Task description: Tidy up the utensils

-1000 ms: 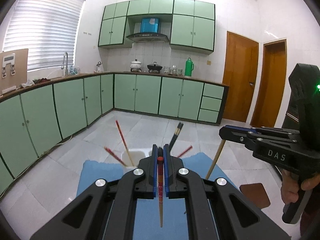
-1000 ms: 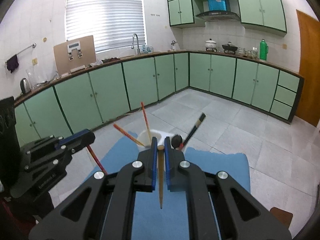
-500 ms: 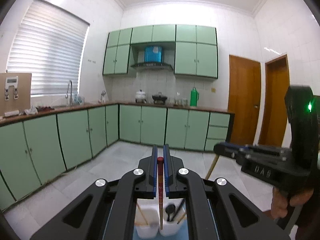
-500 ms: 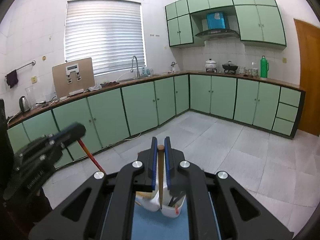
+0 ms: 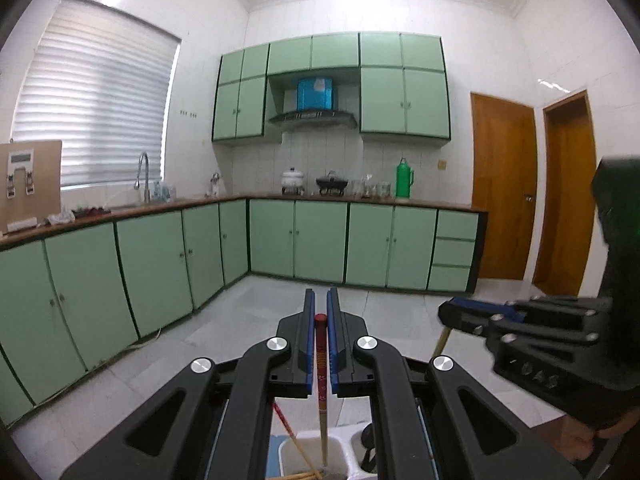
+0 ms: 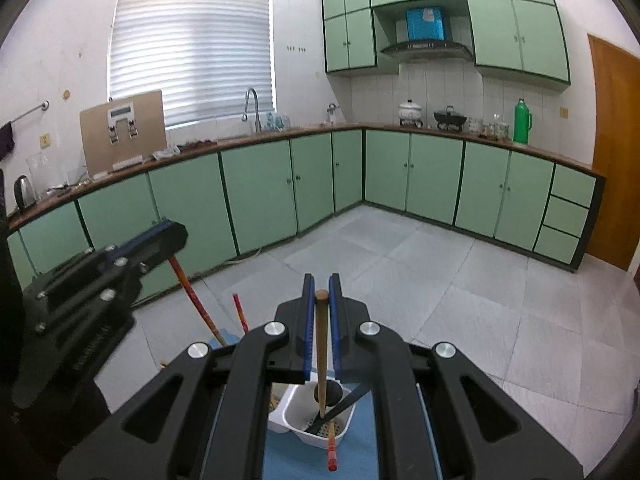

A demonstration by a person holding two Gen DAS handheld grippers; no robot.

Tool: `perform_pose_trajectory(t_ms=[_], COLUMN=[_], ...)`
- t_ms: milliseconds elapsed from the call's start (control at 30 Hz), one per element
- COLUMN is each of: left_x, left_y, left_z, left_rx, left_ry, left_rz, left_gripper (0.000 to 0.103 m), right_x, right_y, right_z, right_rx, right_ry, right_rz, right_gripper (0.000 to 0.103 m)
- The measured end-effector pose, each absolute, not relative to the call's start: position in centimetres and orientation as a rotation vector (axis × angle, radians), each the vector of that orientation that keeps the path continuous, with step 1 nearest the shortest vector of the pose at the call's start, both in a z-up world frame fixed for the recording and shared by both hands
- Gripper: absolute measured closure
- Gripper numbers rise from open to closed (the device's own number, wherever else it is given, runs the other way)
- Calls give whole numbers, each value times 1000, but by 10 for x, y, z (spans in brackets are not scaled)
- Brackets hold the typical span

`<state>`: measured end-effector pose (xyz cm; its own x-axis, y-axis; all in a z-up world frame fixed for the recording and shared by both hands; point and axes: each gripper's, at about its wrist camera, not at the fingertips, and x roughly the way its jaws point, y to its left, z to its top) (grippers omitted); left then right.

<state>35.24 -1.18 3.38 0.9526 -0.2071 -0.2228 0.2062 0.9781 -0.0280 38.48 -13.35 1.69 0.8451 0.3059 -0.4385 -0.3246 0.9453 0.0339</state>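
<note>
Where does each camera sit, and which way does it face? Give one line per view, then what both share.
Left wrist: sits on the left gripper, shut on a red chopstick; faces the stove wall; right gripper at its right.
Right wrist: sits on the right gripper, shut on a wooden chopstick; faces the cabinet corner.
Shared: white utensil holder, green thermos.

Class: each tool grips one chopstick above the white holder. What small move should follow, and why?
Probably lower both: the left tool holds its red chopstick tip-down over the holder, and the right tool its wooden chopstick likewise.
</note>
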Motion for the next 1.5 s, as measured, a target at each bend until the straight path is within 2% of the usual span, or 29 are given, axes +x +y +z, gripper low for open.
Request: perform_pose_trajectory(t_ms=[133,167,200,233,267,300,367,400,467,500,567,667,767,1067,1500], left_x=[372,373,372,370,368,364,352,346,330,322,305,276,250,190,140], left_y=[-10,-9,-7,-4,-3,1,5,6,10,11,13,15,17,16,6], left_z=[6,0,-4,-7,-7,-8,-5,-3,2,5,8,8,4,-19,-25], left_rx=[-20,-23,-31,-39,-45,-48,-56,-56,-56,-56,-49,-50,-63,-70,-41], left_ry=[309,330,347,355,355,354,340,334,321,314,303,298,305,350,357], left_rz=[-216,-212,-216,-218,-213,-210,-205,-201,-188,-186,-182,-177,-176,-161,-180], left_gripper=[97,96,90,86,78,69,65,61,53,48,38,27,17,7,6], right_x=[392,392,392,391,388,385,376,373,361,354,339,312,282,218,160], right_y=[-128,-128,-128,-130,-132,-134,-141,-143,-151,-156,-162,-173,-178,-180,-160], right_z=[-4,-8,-9,-11,-11,-12,-9,-8,-4,-2,1,1,-6,-40,-56], right_rx=[-51,-50,-51,-47,-40,-35,-30,-28,-18,-15,-12,-8,-19,17,2], right_ry=[511,521,526,527,522,516,497,493,473,460,435,397,372,405,410], right_rz=[347,342,336,328,320,311,283,276,251,238,219,182,150,155,210], right_gripper=[96,95,93,85,72,67,61,59,47,46,31,15,7,5,5])
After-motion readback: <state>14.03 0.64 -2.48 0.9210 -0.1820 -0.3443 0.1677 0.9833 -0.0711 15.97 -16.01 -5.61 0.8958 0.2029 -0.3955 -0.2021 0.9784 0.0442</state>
